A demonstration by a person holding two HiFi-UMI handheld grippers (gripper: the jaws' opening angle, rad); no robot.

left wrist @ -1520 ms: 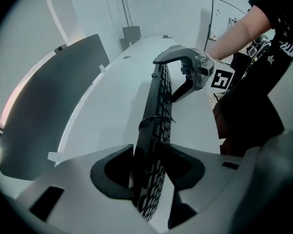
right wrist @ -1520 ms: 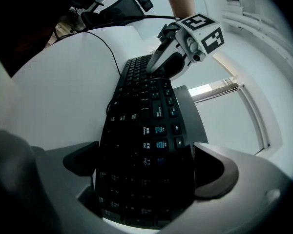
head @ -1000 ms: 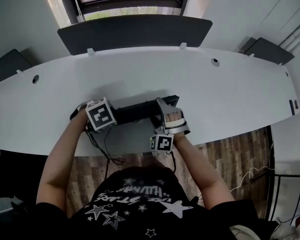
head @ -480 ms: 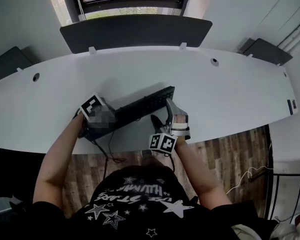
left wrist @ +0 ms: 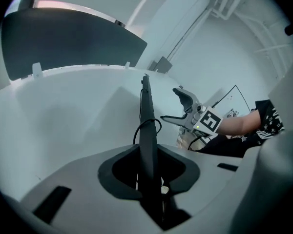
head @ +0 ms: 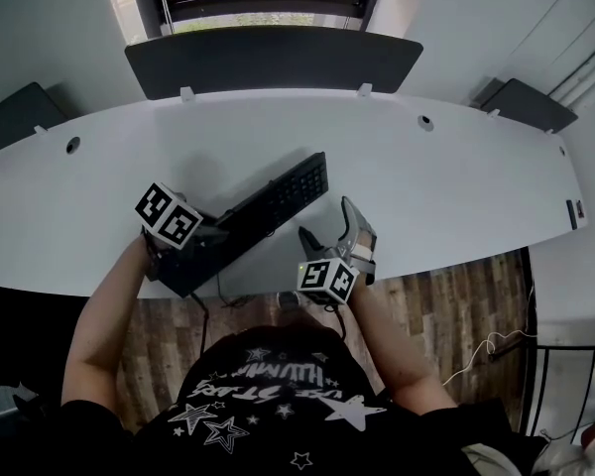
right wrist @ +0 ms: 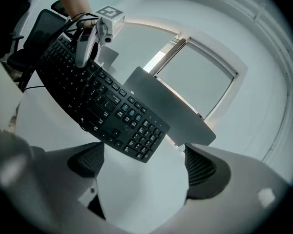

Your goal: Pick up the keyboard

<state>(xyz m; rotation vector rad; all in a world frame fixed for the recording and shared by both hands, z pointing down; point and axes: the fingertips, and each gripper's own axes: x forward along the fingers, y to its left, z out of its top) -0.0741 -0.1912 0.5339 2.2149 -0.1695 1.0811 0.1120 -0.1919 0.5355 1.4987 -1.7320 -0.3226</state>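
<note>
The black keyboard (head: pixel 270 204) runs on a slant over the white desk (head: pixel 456 177), its near left end in my left gripper (head: pixel 203 243), its far end towards the window. In the left gripper view the keyboard (left wrist: pixel 145 112) stands edge-on between the jaws, and the left gripper (left wrist: pixel 149 179) is shut on it. My right gripper (head: pixel 327 224) hovers at the desk's front edge, right of the keyboard and apart from it. Its jaws are wide and closing, with nothing between them. In the right gripper view the keyboard (right wrist: pixel 97 101) hangs ahead of the right gripper (right wrist: pixel 144 167).
A dark partition panel (head: pixel 268 58) stands along the desk's far edge, below a window. The keyboard's cable (head: pixel 194 303) hangs over the front edge towards the wooden floor (head: pixel 456 296). Two dark panels flank the desk's ends.
The keyboard has swung from lying crosswise to a slant, its right end moving away from me. The left gripper went left with it. The right gripper has come away from the keyboard's right end and rolled.
</note>
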